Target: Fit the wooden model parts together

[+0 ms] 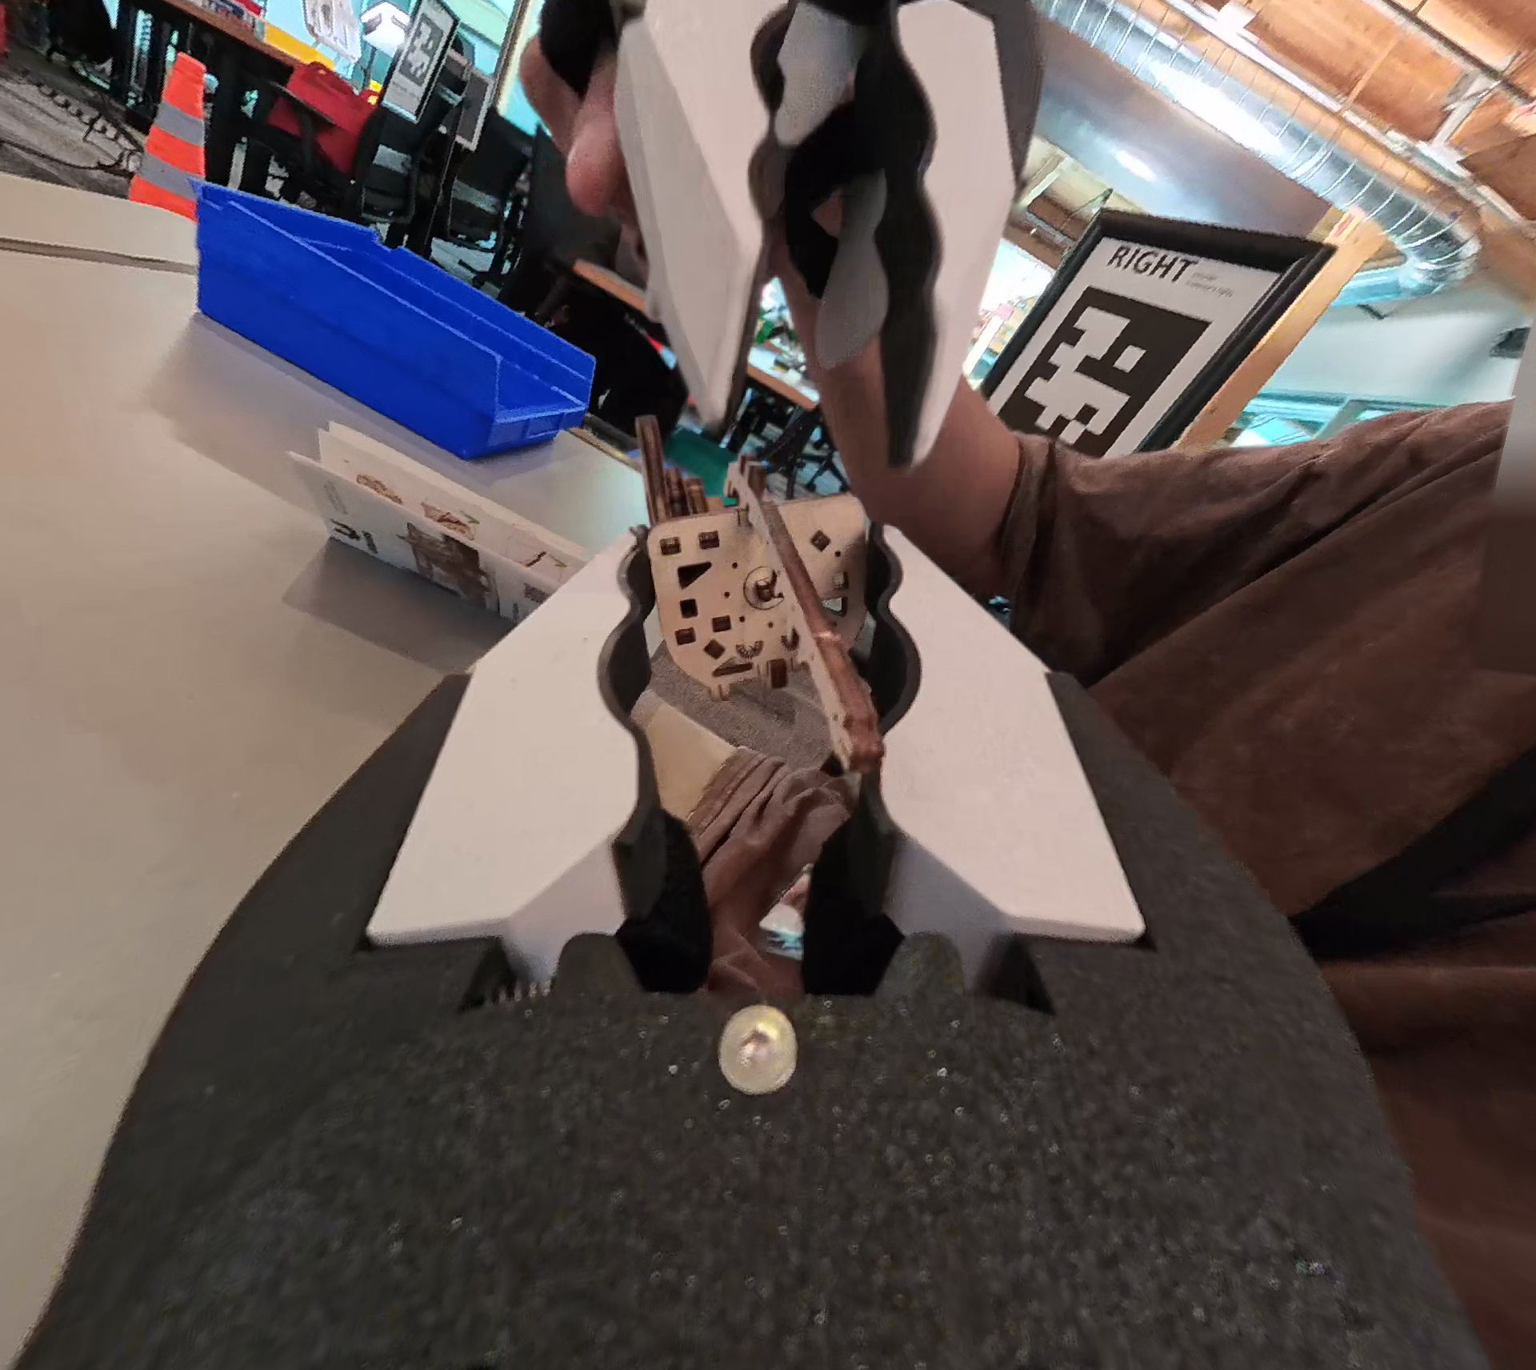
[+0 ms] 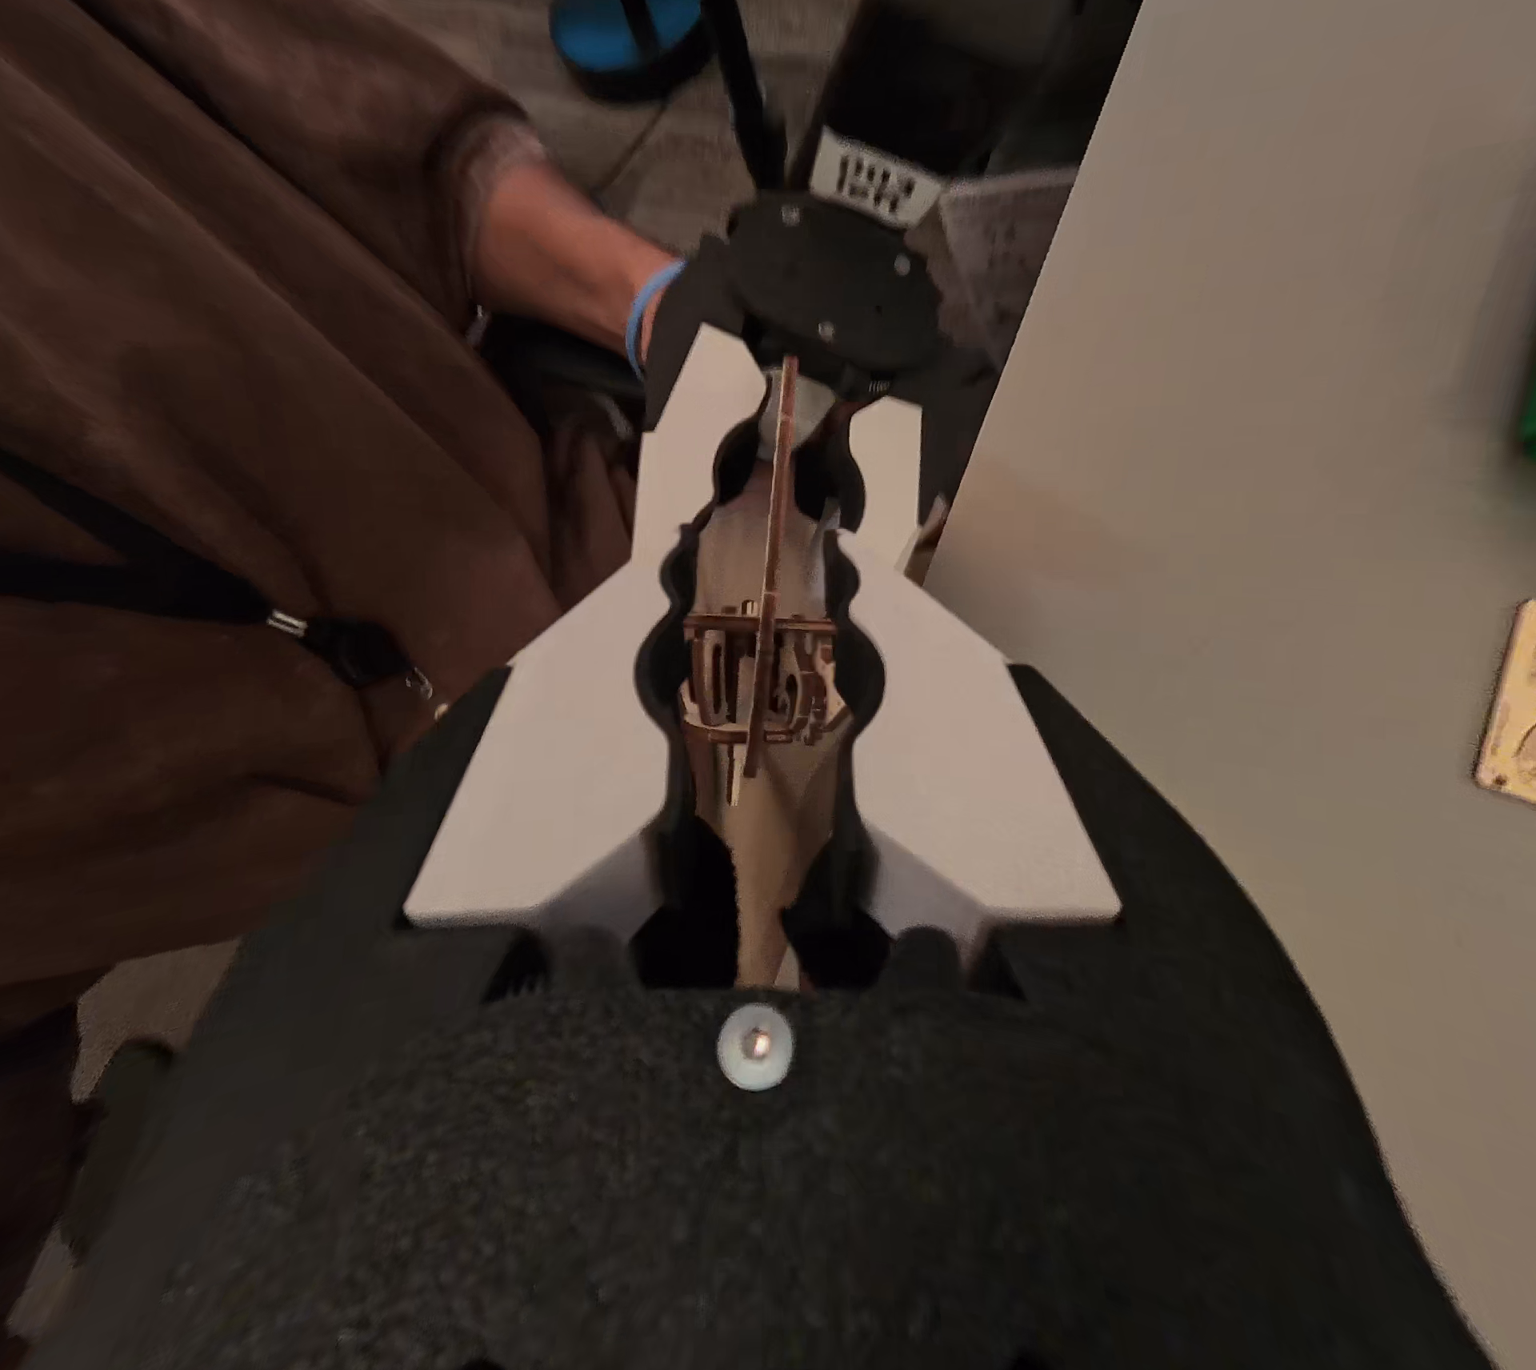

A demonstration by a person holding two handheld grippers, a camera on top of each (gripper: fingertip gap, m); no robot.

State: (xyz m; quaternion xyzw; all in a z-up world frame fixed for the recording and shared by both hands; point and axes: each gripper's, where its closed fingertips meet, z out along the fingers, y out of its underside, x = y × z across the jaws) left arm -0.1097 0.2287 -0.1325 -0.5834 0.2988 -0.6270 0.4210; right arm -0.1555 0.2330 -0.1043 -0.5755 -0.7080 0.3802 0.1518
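My left gripper [image 1: 752,548] is shut on a partly built wooden model [image 1: 723,598]: a pale plate with cut-out slots and a small hub, and a darker strip [image 1: 831,673] that runs at a slant across it. It holds the model in the air in front of the person. My right gripper [image 1: 810,432] hangs just above the model with its tips down and its jaws apart, empty. In the right wrist view the model [image 2: 748,673] shows edge-on beyond my right gripper [image 2: 756,548], with the left gripper [image 2: 777,499] behind it.
A grey table [image 1: 125,582] carries a blue bin [image 1: 374,324] and an open instruction booklet [image 1: 432,532]. A flat wooden sheet [image 2: 1508,715] lies on the table [image 2: 1247,332] at the right edge. The person's brown sleeve [image 1: 1247,623] is close on the right. My right fingertips sit around 5 centimetres from my left ones.
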